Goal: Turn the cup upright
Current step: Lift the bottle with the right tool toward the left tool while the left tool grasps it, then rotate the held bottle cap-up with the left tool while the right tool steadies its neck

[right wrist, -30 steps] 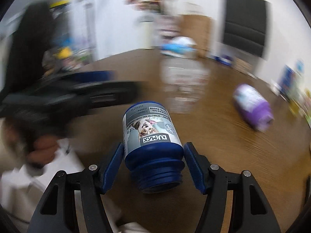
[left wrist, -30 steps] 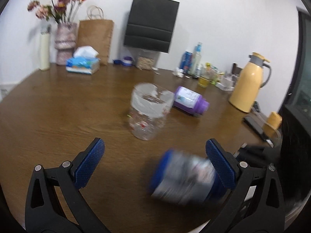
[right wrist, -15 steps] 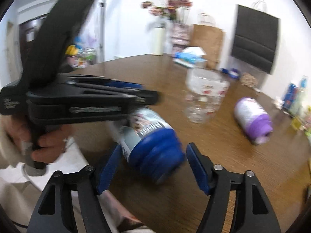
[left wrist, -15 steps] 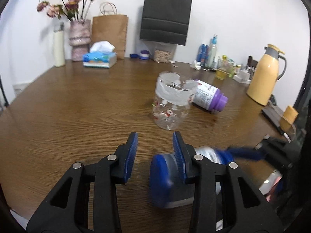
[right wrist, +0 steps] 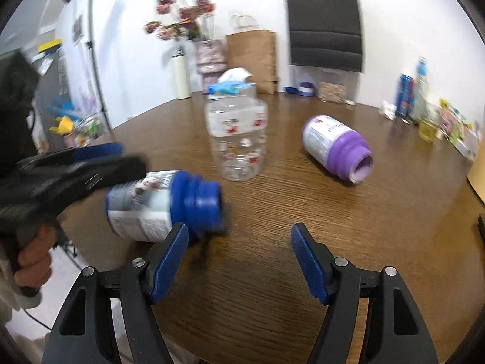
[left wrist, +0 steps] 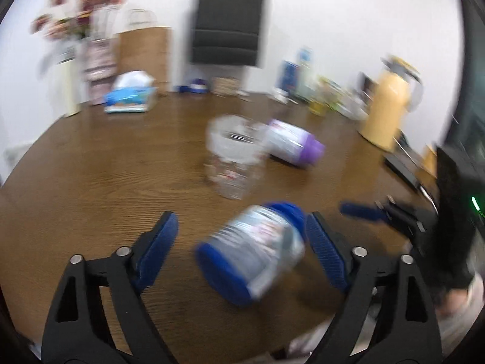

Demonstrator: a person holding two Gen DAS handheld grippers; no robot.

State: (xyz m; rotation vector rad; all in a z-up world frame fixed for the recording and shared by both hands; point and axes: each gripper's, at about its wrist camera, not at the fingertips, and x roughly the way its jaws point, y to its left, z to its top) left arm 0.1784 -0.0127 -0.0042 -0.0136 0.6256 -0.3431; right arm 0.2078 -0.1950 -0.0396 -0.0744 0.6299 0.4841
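- On the round wooden table (right wrist: 348, 242), the largest thing before you, everything else is set out: clutter along the far wall, three containers toward the middle and near edge.
- Against the wall hangs a black paper bag (right wrist: 326, 27), with a brown paper bag (right wrist: 251, 57) and a vase of pink flowers (right wrist: 209, 54) to its left in the right wrist view; a yellow thermos jug (left wrist: 388, 106) stands at the far right of the left wrist view.
- Near the table's centre a clear plastic jar (right wrist: 236, 139) stands upright, mouth up.
- Just beside it a purple-capped bottle (right wrist: 333, 148) lies on its side, neck toward your right gripper's camera.
- The blue cup (right wrist: 163, 206), a labelled blue-necked container, lies tilted on its side near the table's front edge, its open neck pointing toward the middle of the table.
- Your left gripper (left wrist: 242, 248) is spread wide, the cup lying between its blue pads; the frame is motion-blurred, so contact with the right-hand pad is possible but cannot be confirmed.
- Your right gripper (right wrist: 239, 261) is spread wide and holds nothing; its left pad sits just in front of the cup's neck, apparently not gripping it.
- Your hand (right wrist: 31, 261) on the left gripper's handle shows at the left edge of the right wrist view.
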